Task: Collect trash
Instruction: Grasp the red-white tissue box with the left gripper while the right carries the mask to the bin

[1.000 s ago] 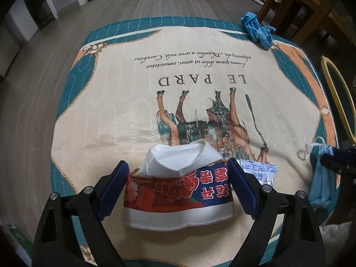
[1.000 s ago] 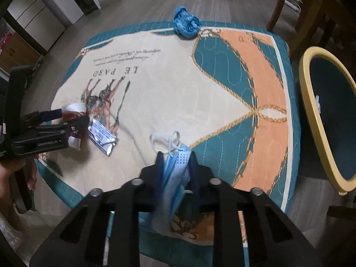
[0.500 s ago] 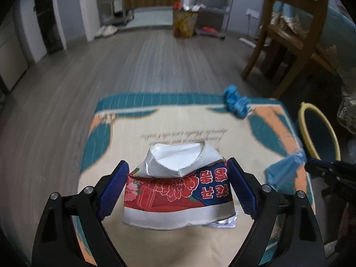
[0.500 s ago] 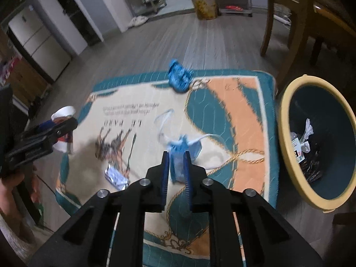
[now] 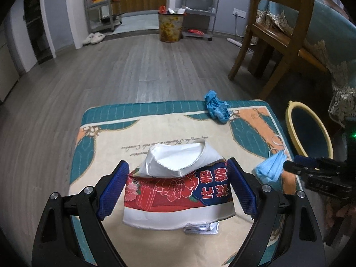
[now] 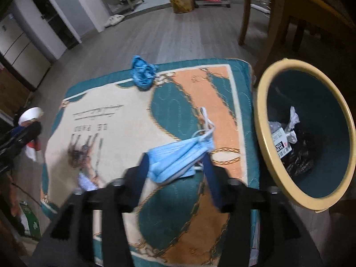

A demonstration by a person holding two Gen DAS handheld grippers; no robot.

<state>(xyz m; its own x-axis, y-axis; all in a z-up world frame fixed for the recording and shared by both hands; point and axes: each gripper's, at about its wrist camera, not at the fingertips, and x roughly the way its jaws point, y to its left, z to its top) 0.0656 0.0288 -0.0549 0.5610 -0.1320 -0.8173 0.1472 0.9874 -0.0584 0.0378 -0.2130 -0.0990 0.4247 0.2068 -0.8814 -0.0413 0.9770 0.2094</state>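
My left gripper [image 5: 178,187] is shut on a crushed paper cup [image 5: 178,191] with a red and blue print, held above the mat [image 5: 142,138]. My right gripper [image 6: 175,173] holds a light blue face mask [image 6: 178,158] between its fingers, raised above the mat's right side; the jaws stand wider than before and the view is blurred. The mask also shows in the left wrist view [image 5: 270,166]. A yellow-rimmed trash bin [image 6: 267,146] with trash inside stands right of the mat. A crumpled blue glove [image 6: 142,73] lies at the mat's far edge. A silver foil wrapper [image 5: 200,228] lies under the cup.
A wooden chair [image 5: 278,37] and a covered table stand behind the bin. A metal waste can [image 5: 170,26] and shelves stand at the far wall. Slippers [image 5: 93,37] lie on the wood floor. A green box [image 6: 30,220] sits at the mat's left corner.
Both grippers rose further with their loads. The right gripper moved toward the bin and its fingers spread wider around the mask.
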